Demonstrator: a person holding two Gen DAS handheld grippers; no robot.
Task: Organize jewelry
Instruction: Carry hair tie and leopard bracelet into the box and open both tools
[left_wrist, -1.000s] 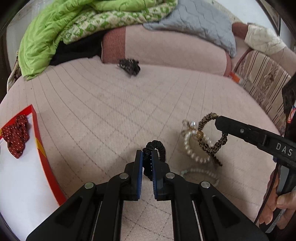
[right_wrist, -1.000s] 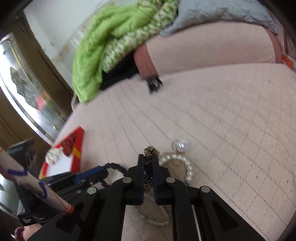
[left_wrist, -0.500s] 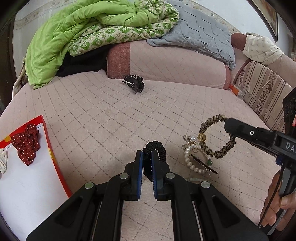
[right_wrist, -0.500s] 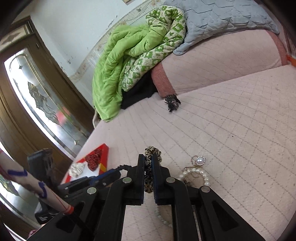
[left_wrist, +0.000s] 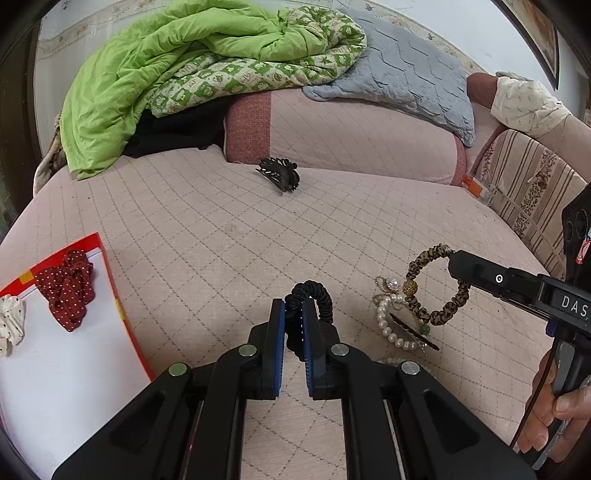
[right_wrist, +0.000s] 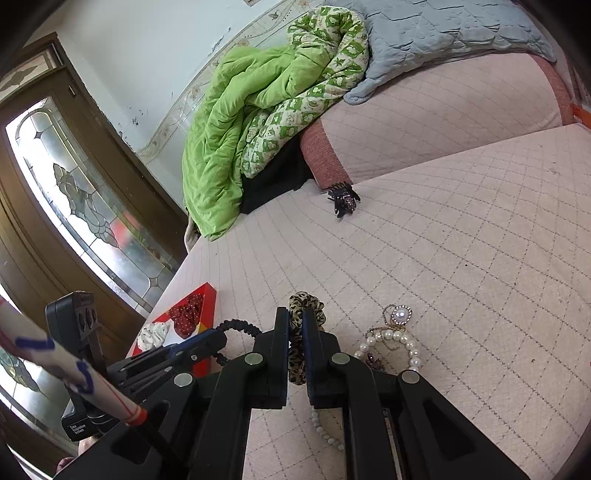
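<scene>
My left gripper (left_wrist: 293, 317) is shut on a black hair tie (left_wrist: 320, 298) and holds it above the pink quilted bed. My right gripper (right_wrist: 295, 321) is shut on a leopard-print hair tie (right_wrist: 303, 304), which hangs in the air to the right in the left wrist view (left_wrist: 439, 288). Below it on the bed lie a pearl bracelet (left_wrist: 388, 326) and a pearl brooch (right_wrist: 399, 315). A red-edged white box (left_wrist: 55, 362) at the left holds a red dotted scrunchie (left_wrist: 68, 286) and a white scrunchie (left_wrist: 11, 323).
A black claw hair clip (left_wrist: 279, 173) lies far back on the bed. A green quilt (left_wrist: 177, 62), a grey pillow (left_wrist: 399, 70) and a pink bolster (left_wrist: 351, 136) line the back. A striped cushion (left_wrist: 528, 184) stands at the right. A glass door (right_wrist: 81, 221) is at the left.
Both grippers have lifted their hair ties up off the bed; the leopard-print tie has come away from the pearl pile. The box shows more in the left view.
</scene>
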